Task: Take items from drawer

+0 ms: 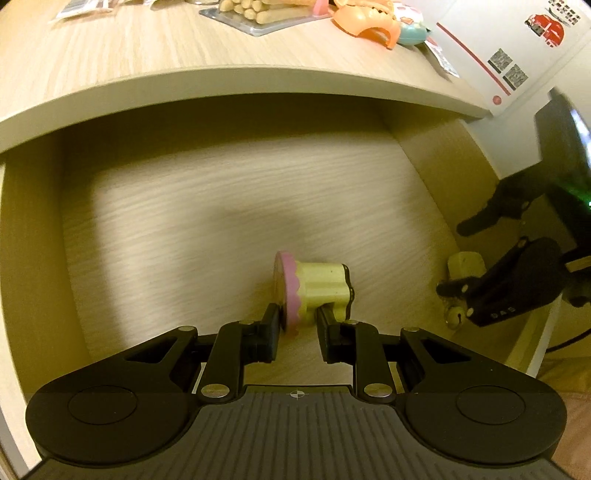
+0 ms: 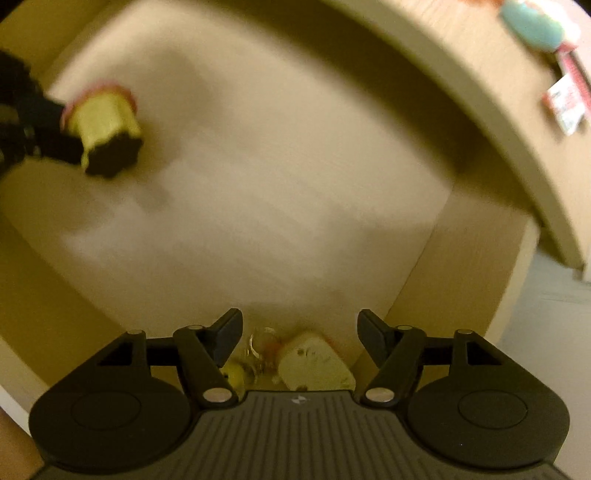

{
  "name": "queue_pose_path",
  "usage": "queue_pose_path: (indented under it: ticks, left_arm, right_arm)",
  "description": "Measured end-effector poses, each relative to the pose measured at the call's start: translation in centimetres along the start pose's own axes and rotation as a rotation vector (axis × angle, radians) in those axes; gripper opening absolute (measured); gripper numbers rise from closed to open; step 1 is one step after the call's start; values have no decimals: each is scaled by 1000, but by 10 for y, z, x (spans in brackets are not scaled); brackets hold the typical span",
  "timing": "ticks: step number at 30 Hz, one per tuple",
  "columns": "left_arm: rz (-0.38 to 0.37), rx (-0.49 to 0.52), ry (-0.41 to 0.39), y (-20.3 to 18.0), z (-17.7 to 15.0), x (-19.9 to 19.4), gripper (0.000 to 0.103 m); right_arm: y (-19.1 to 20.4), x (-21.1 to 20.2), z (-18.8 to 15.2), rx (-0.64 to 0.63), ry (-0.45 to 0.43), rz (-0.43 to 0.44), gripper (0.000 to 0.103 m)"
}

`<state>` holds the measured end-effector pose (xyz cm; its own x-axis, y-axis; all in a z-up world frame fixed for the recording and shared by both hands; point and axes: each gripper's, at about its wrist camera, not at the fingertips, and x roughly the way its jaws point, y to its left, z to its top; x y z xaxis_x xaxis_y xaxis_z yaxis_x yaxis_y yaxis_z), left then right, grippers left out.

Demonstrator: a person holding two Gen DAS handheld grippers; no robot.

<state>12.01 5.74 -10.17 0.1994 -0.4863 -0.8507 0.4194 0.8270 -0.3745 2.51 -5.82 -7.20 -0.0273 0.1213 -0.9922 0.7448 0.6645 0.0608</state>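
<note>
The wooden drawer (image 1: 177, 221) stands pulled out under the tabletop. A toy cupcake (image 1: 314, 288) with a pink top, yellow body and dark base lies on its side on the drawer floor. My left gripper (image 1: 297, 323) is shut on its pink end; the right wrist view shows the same cupcake (image 2: 107, 136), blurred, at the far left. My right gripper (image 2: 299, 326) is open over the drawer's right corner. Between and below its fingers lies a pale cream keychain toy (image 2: 314, 363) with a clear ring and a small yellow bell (image 2: 234, 373). The left wrist view shows that gripper (image 1: 460, 256) beside the drawer's right wall.
On the tabletop (image 1: 110, 66) above the drawer lie a pack of biscuit sticks (image 1: 255, 13), an orange toy (image 1: 365, 22) and a teal toy (image 1: 413, 33). A white box with red print (image 1: 517, 55) stands at the right. The drawer walls (image 2: 461, 266) close in around the right gripper.
</note>
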Motion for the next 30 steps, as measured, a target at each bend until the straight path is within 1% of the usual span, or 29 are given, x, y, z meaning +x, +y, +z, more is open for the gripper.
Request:
queue_pose_path:
  ticks: [2, 4, 5, 6, 7, 10, 11, 12, 13, 17, 19, 22, 23, 25, 27, 28, 29, 30]
  left_arm:
    - [-9, -7, -2, 1, -2, -1, 24]
    - [-17, -13, -2, 2, -4, -1, 24]
    - [-20, -17, -4, 2, -6, -2, 24]
    - [-23, -20, -4, 2, -7, -2, 24]
    - [-24, -19, -2, 3, -5, -1, 24]
    - [-24, -15, 1, 2, -7, -1, 24]
    - [-22, -13, 2, 0, -9, -1, 24]
    - [-21, -9, 4, -1, -10, -1, 24]
    - [-18, -5, 6, -2, -10, -1, 24]
    - [-4, 12, 27, -6, -12, 2, 24]
    - [3, 25, 37, -8, -14, 2, 24]
    - [6, 29, 46, -9, -15, 4, 24]
    - [3, 28, 51, -9, -13, 6, 24]
    - [2, 28, 58, -8, -10, 9, 24]
    - [4, 37, 60, -10, -10, 10, 24]
    - [6, 43, 61, -10, -9, 10, 24]
    - [8, 48, 60, -12, -9, 10, 24]
    - [8, 54, 60, -12, -9, 9, 24]
  right_arm:
    - [0, 7, -1, -27, 45, -5, 67]
    - [1, 14, -3, -52, 92, -20, 55]
    - [0, 14, -4, -59, 95, -10, 52]
    - [-1, 13, -4, -63, 102, 2, 45]
    - [-1, 11, -4, -59, 105, 19, 43]
    - [2, 5, 0, -59, 87, 11, 35]
    - [3, 3, 3, -52, 75, 5, 30]
    - [3, -1, 6, -44, 58, 6, 11]
    - [3, -4, 10, -26, 44, 19, 9]
    - [3, -20, 30, 56, -50, 84, 9]
    - [4, -28, 38, 88, -102, 131, 9]
    - [0, -46, 41, 149, -194, 195, 9]
    - [-4, -54, 38, 178, -227, 208, 11]
    - [-12, -69, 29, 229, -276, 209, 18]
    - [-21, -84, 15, 266, -318, 191, 38]
    - [-32, -87, 9, 281, -333, 180, 42]
    - [-31, -99, 13, 295, -343, 164, 50]
    - [-34, -103, 6, 304, -348, 150, 53]
